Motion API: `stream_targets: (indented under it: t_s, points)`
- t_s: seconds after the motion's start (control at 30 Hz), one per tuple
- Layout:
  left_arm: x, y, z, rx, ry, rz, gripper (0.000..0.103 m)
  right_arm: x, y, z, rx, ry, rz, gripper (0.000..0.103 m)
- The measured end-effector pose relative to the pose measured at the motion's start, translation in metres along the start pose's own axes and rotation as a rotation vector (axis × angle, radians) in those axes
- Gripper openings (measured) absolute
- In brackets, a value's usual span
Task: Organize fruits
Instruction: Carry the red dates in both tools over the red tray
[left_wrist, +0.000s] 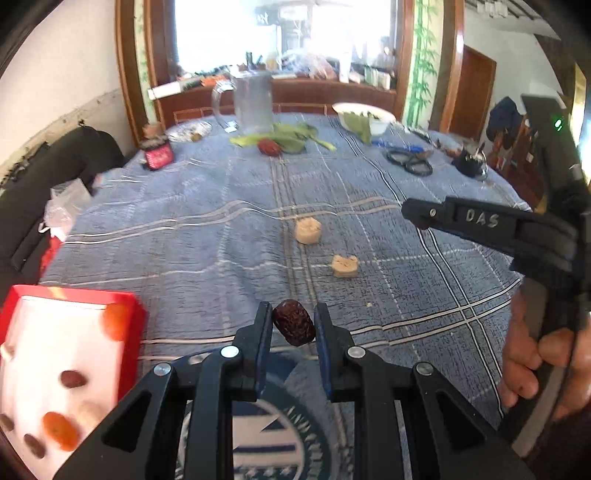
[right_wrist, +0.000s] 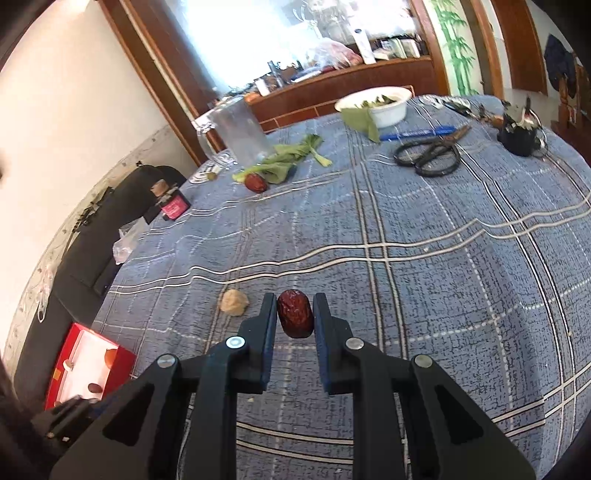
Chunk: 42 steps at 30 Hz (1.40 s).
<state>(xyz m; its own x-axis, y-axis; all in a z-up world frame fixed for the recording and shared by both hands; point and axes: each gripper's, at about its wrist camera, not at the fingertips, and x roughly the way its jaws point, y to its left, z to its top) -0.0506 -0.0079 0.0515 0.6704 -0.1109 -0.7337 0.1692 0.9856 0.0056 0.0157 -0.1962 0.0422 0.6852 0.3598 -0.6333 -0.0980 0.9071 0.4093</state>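
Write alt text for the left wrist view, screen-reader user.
The left gripper holds a wrinkled dark red date above a blue plaid tablecloth. A red box with a white lining holding dates and orange fruits sits at lower left; the right gripper reaches in from the right, past two beige pastries.

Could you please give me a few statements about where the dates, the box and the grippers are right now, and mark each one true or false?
1. The left gripper has a dark red date between its fingers. True.
2. The right gripper is empty. False: it also has a red date between its fingers.
3. The red box already holds several fruits. True.
4. The scissors lie inside the red box. False: they lie on the blue plaid cloth, near the white bowl.
5. Another red date lies beside the green leaves. True.
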Motion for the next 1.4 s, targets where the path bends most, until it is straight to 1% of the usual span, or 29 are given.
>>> stream_targets:
  t_s: [0.17,0.37,0.63,0.93,1.17,1.3,1.4]
  points:
    - [-0.027,0.012,-0.008,0.003,-0.063,0.066,0.022,-0.001,0.013,-0.006,-0.049,-0.013,0.002,0.022]
    - [-0.045,0.026,-0.015,-0.014,-0.109,0.118,0.022,-0.003,0.019,-0.010,-0.077,-0.032,0.003,0.022]
    - [-0.059,0.049,-0.021,-0.055,-0.132,0.153,0.022,-0.002,0.024,-0.013,-0.109,-0.044,-0.011,0.022]
    - [-0.068,0.071,-0.030,-0.098,-0.146,0.180,0.022,0.003,0.024,-0.017,-0.122,-0.043,-0.050,0.021]
    - [-0.073,0.086,-0.035,-0.125,-0.157,0.221,0.022,0.006,0.025,-0.020,-0.129,-0.037,-0.072,0.021]
    - [-0.082,0.096,-0.036,-0.127,-0.186,0.289,0.022,0.007,0.024,-0.021,-0.128,-0.038,-0.079,0.021]
    - [-0.091,0.107,-0.037,-0.129,-0.217,0.369,0.022,0.006,0.024,-0.021,-0.128,-0.040,-0.078,0.021]
